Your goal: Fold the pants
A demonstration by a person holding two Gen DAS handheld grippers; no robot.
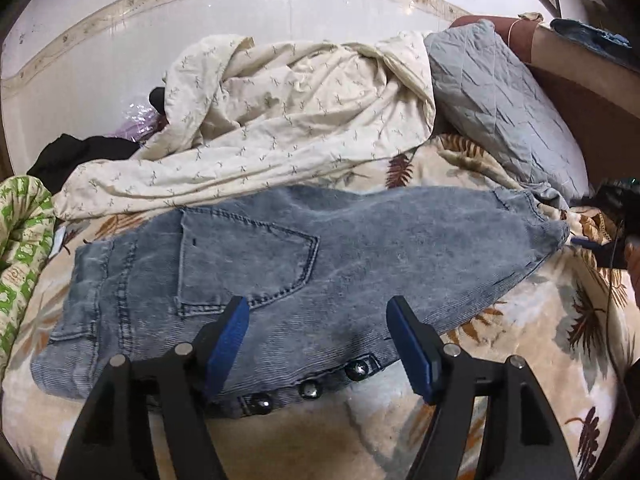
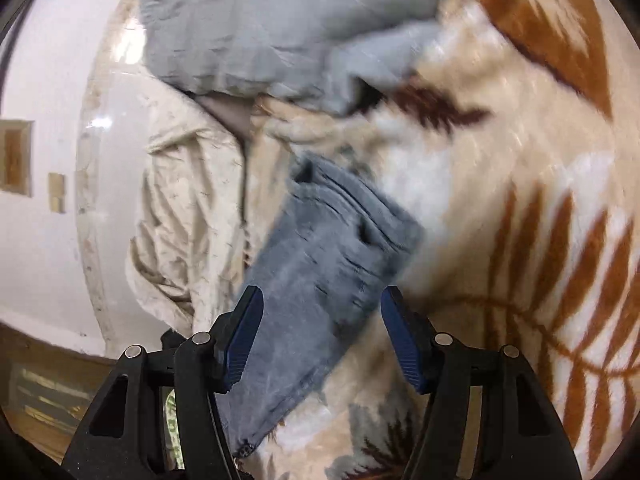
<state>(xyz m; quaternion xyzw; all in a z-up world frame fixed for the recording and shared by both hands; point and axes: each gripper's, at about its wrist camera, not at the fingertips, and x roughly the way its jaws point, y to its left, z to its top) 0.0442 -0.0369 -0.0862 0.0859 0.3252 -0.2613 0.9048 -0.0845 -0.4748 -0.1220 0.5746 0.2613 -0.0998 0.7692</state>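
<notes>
Faded blue jeans (image 1: 320, 256) lie flat across the leaf-patterned blanket (image 1: 560, 340), waistband to the left, back pocket up, fly buttons (image 1: 312, 390) along the near edge. My left gripper (image 1: 316, 312) is open just above the near edge of the jeans, holding nothing. In the right wrist view the leg end of the jeans (image 2: 332, 256) lies between the open blue fingertips of my right gripper (image 2: 320, 304), which hovers over it; the view is blurred. The right gripper also shows in the left wrist view (image 1: 600, 240) at the leg end.
A rumpled cream quilt (image 1: 280, 128) lies behind the jeans. A grey pillow (image 1: 500, 104) leans on the brown headboard (image 1: 592, 120) at right. Black clothes (image 1: 76, 156) and a green-patterned cloth (image 1: 20, 232) lie at left. A white tiled wall (image 1: 120, 40) stands behind.
</notes>
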